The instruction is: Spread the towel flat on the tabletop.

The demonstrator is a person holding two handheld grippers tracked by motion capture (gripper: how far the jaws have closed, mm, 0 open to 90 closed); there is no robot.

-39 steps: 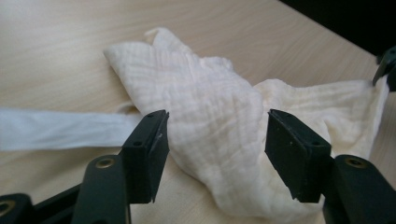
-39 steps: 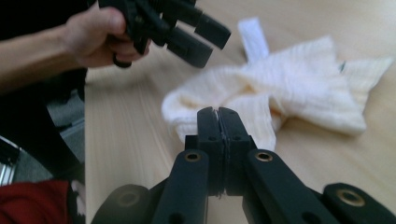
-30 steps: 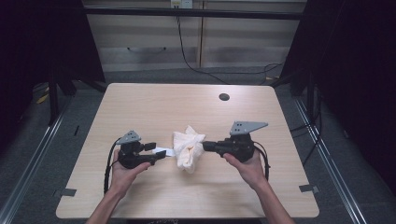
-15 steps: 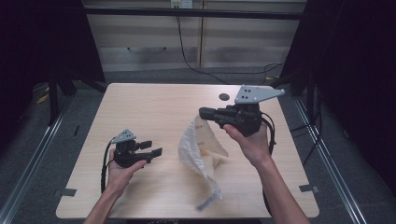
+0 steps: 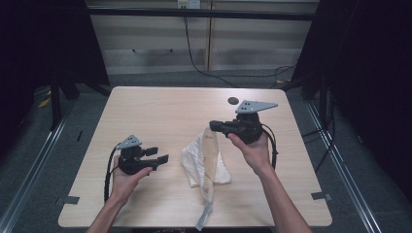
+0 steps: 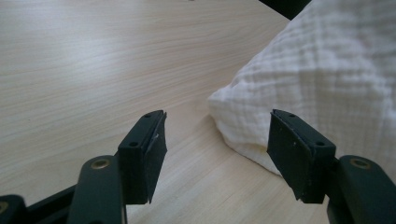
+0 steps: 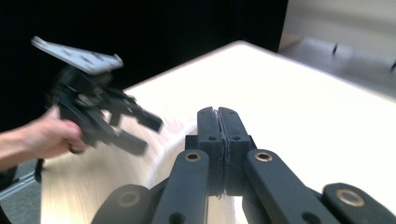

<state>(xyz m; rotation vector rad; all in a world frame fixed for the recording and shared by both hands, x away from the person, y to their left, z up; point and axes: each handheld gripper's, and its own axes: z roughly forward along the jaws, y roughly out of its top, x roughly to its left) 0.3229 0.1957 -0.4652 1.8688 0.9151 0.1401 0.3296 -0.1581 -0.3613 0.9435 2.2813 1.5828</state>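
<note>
Two grippers I see — my right gripper (image 5: 214, 126) pinches the white cloth (image 5: 204, 158), my left gripper (image 5: 163, 159) gapes wide just beside it.

The right gripper (image 5: 214, 125), jaws pressed on the cloth (image 5: 204, 158), has lifted one end up off the table since both grippers held it bunched. The left gripper (image 5: 162, 155) has let go and drawn back, jaws apart.

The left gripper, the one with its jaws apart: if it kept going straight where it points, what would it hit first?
Probably the white cloth. The left gripper points at its near edge, bare table between; depth is unclear.
</note>
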